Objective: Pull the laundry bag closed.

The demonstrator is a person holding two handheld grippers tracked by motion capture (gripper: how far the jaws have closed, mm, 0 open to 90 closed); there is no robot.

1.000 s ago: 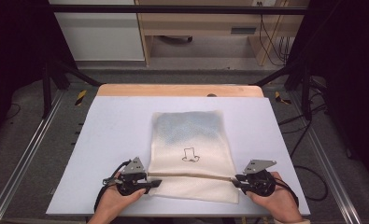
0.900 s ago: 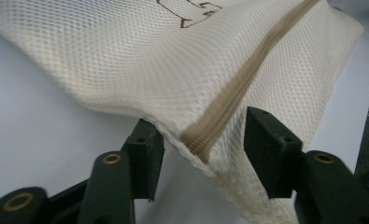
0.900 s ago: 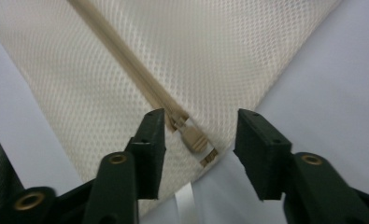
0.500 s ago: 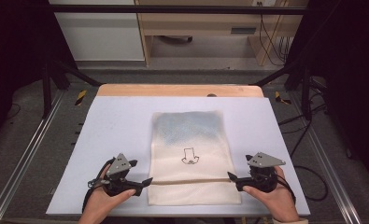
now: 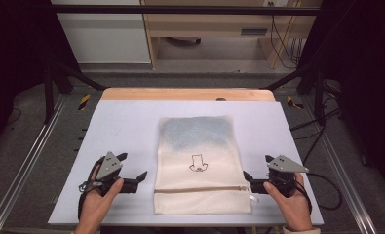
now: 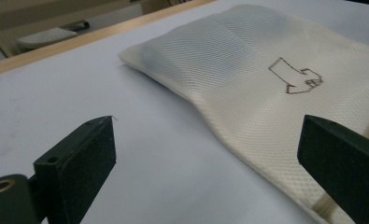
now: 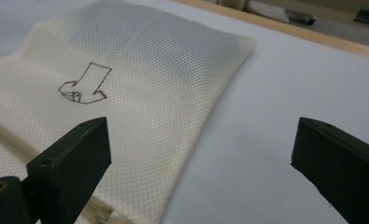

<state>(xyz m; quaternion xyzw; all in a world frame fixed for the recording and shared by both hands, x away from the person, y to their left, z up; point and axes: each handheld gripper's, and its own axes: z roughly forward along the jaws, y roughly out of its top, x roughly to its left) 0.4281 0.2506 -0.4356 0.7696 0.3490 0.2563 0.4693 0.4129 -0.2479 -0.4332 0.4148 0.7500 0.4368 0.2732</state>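
Lying flat on the pale table [image 5: 107,126] amid a dark room, the cream mesh zip bag [image 5: 200,161] bore an arrow drawing [image 5: 198,163]; the left gripper [image 5: 134,178] and right gripper [image 5: 251,179] had just been opening, jaws released, nothing between them.

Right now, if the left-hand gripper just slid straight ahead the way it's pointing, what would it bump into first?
Most likely the cream mesh bag. The left gripper has its jaws open and aimed at the bag's near side edge, with a strip of bare table between them. In the left gripper view the bag lies ahead and to the right, so it might only clip it.
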